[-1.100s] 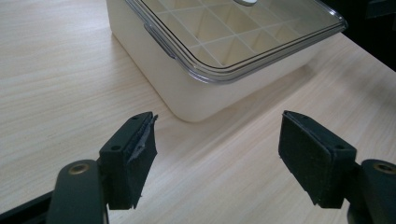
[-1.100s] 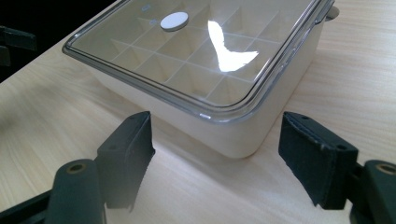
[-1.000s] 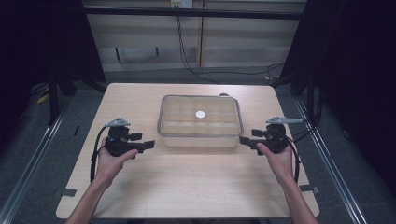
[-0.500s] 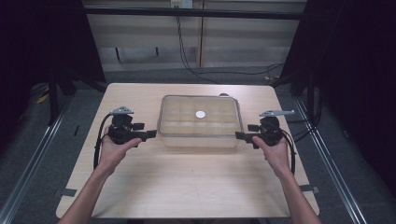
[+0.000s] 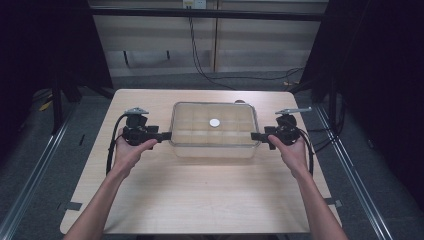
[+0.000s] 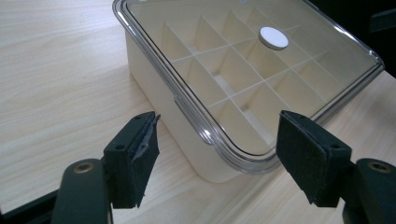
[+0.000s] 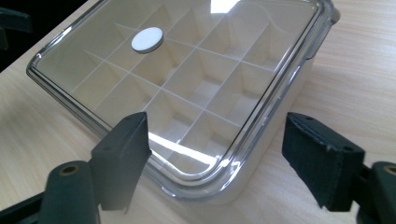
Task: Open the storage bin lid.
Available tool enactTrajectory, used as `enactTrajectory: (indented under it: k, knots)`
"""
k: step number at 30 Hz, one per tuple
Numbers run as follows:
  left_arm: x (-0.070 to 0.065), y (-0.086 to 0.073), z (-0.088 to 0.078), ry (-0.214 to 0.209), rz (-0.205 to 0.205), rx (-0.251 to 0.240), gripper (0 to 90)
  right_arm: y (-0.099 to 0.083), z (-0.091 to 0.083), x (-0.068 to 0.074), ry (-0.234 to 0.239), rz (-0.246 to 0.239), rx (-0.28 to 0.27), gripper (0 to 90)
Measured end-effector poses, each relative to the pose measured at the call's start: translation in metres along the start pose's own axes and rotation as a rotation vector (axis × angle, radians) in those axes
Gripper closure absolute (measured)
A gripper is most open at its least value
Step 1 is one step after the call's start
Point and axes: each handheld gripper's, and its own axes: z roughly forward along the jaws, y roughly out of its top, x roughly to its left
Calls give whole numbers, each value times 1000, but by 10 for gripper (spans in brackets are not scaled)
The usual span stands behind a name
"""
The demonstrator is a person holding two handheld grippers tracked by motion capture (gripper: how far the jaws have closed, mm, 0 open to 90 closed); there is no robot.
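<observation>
A cream compartment box [image 5: 214, 148] with a clear lid [image 5: 235, 131] stands at the table's middle. A white round disc [image 5: 214, 122] sits on the lid's centre. My left gripper [image 5: 165, 135] is open at the box's left end, its tips level with the rim. In the left gripper view the box's near corner [image 6: 187, 135] lies just ahead of the wide-spread left gripper [image 6: 218, 122]. My right gripper [image 5: 255, 136] is open at the right end; its jaws have just been opening. The lid's corner [image 7: 205, 163] sits between the right gripper [image 7: 217, 122] jaws, untouched by the pads.
The light wooden table [image 5: 200, 200] has bare surface in front of the box and on both sides. Dark metal rails [image 5: 30, 185] run along the floor left and right. Cables [image 5: 200, 60] lie on the floor behind the table.
Both hands have moved away from the person and slightly inward, bringing the jaw tips up to the box's two ends. The box and disc have stayed put.
</observation>
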Motion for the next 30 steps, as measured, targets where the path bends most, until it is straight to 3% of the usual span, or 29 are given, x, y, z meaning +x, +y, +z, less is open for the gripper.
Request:
enactTrajectory:
  k: [4,5,7,11,16,22,25,30]
  knots:
    - [-3,1,4,-14,-4,3,289,3,6,-3,-5,-3,3,208]
    - [-5,4,7,-17,19,12,289,6,10,-4,-3,-8,15,204]
    - [-6,5,8,-20,21,12,292,11,12,-4,-5,-7,16,198]
    - [-3,8,16,-9,0,17,291,14,18,-5,-7,-1,33,190]
    - [6,3,29,-11,-40,60,289,11,30,-8,-4,20,54,193]
    - [4,2,33,-11,-31,67,309,9,33,-8,-9,19,61,198]
    - [1,2,34,-10,4,57,348,7,35,-9,-14,26,65,196]
    - [3,2,38,-42,-14,66,325,5,39,-9,-14,32,66,194]
